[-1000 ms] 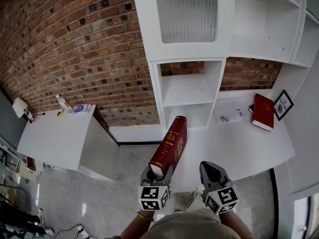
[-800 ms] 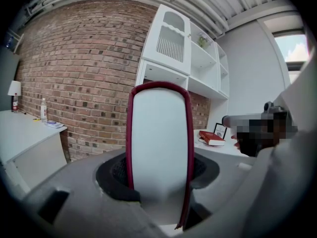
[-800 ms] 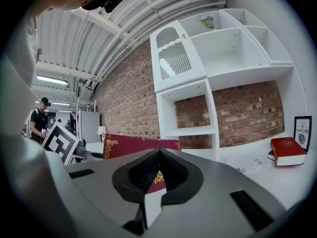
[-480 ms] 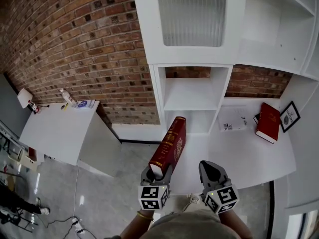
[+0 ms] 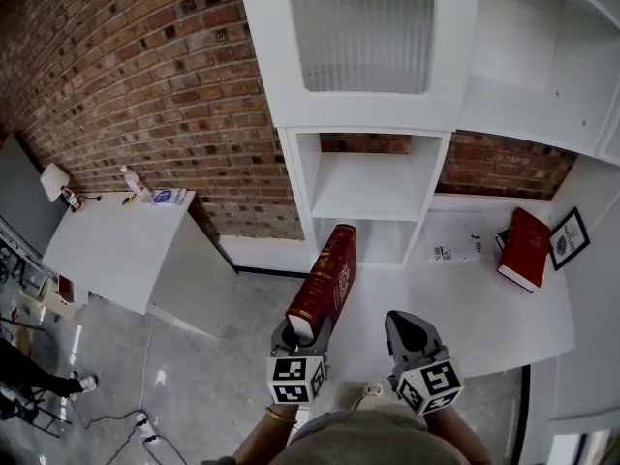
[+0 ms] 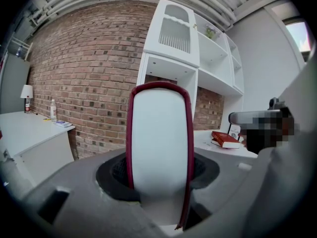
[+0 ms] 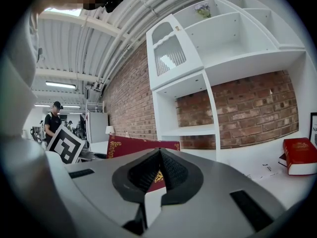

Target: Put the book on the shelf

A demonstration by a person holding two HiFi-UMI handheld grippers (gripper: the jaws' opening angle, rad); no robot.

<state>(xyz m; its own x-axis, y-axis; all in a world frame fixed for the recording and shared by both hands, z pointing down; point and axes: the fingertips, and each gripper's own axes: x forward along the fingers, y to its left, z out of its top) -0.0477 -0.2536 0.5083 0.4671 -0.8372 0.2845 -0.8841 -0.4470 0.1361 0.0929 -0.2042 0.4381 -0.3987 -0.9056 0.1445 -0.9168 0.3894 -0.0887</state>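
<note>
Since a second earlier the tall white shelf unit [image 5: 295,182] and the white desk [image 5: 465,303] below it had drawn closer in the head view, while the book kept its place between the left jaws.

The thick dark-red hardback book [image 5: 325,279] stood on edge in the left gripper [image 5: 302,335], spine uppermost – gold lettering and ornament ran along the spine, and gilt scrollwork showed on the cover in the right gripper view [image 7: 131,147]. In the left gripper view the white page block [image 6: 159,143] faced the camera, framed by the red cover that curved over its top. The left gripper's [image 6: 159,182] jaws pinched the book's near end, one pad on each cover. The book slanted up and away over the desk's front edge, its far end aimed at the shelf unit's open lower compartments but not inside them.

The right gripper [image 5: 412,335] hovered just beside it to the right – its jaws pressed together with nothing between them [image 7: 158,175].

A second red hardback [image 5: 528,250] lay flat on the desk to the right, beside a small black-framed picture [image 5: 569,238], with a printed white sheet [image 5: 453,237] nearer the shelf unit. A red brick wall [image 5: 174,85] ran behind.
</note>
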